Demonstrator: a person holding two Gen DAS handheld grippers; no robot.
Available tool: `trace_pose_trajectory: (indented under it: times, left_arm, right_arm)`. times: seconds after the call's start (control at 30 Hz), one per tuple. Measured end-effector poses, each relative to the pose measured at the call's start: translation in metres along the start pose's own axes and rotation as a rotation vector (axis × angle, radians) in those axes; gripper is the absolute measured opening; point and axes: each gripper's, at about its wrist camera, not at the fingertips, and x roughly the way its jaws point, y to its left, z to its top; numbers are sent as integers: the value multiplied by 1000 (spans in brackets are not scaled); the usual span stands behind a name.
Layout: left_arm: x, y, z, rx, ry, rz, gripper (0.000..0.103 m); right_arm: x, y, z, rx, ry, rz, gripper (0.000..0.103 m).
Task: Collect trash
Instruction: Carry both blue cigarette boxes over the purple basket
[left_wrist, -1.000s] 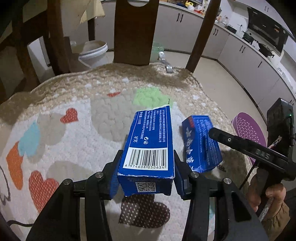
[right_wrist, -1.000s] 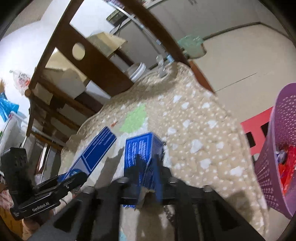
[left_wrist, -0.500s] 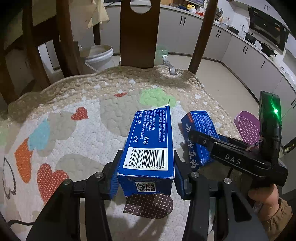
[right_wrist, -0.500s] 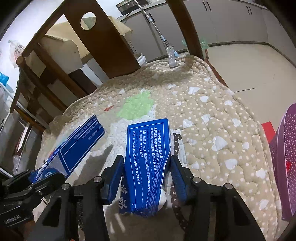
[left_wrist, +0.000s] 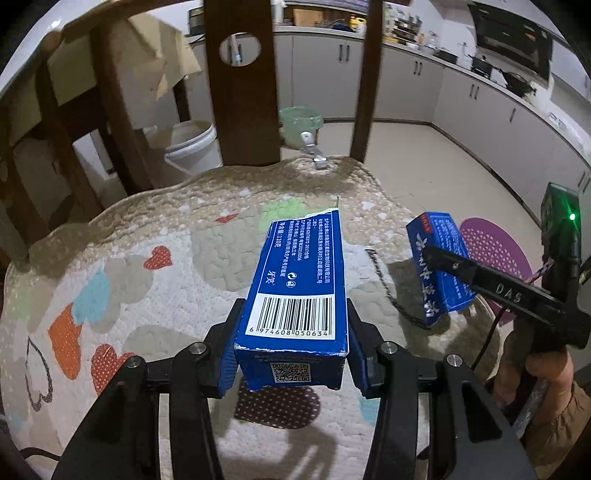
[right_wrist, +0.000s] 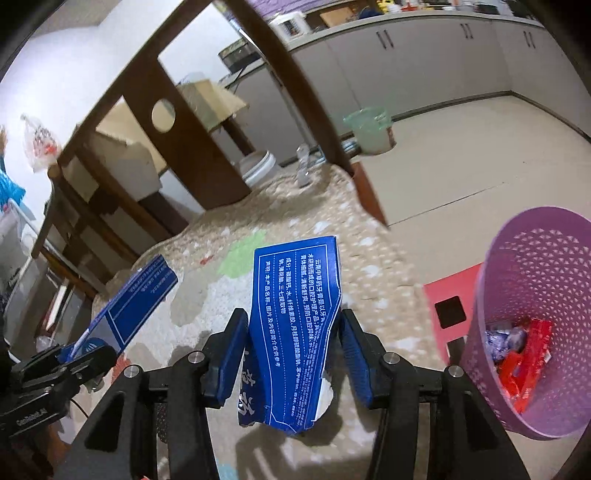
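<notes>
My left gripper (left_wrist: 291, 343) is shut on a blue toothpaste box (left_wrist: 299, 280) with a barcode on top, held above the patterned quilt (left_wrist: 147, 295). My right gripper (right_wrist: 293, 347) is shut on a torn blue box (right_wrist: 295, 295), which hangs clear of the quilt with its shadow below. From the left wrist view that torn box (left_wrist: 439, 266) hangs at the quilt's right edge, gripped by the right gripper's fingers (left_wrist: 480, 275). A purple mesh basket (right_wrist: 535, 266) stands to the right on the floor, holding red and silvery wrappers. The right wrist view shows the left gripper (right_wrist: 74, 354) with its box (right_wrist: 136, 295) at the left.
A dark wooden chair back (left_wrist: 243, 92) rises behind the quilt, with a metal clip (left_wrist: 314, 151) at the far edge. A white bucket (left_wrist: 192, 144) and a green bin (left_wrist: 299, 122) stand on the floor beyond. A red stool (right_wrist: 450, 291) sits beside the basket.
Both grippers have risen with their boxes. The torn box was regripped and has come up off the quilt, nearer the basket. The left grip is unchanged.
</notes>
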Motion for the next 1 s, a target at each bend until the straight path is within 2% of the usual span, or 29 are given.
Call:
trace_pose_trajectory:
  times: [0.2, 0.53, 1.0]
  left_arm:
    - [-1, -33, -2, 79, 10, -16, 47]
    - [-1, -78, -4, 189, 8, -4, 47]
    - [6, -108, -4, 262, 24, 1, 47]
  right_arm:
    - [-26, -23, 0, 52, -39, 3, 54]
    - [-56, -47, -3, 70, -101, -65, 54]
    - [-73, -62, -4, 97, -145, -110, 54]
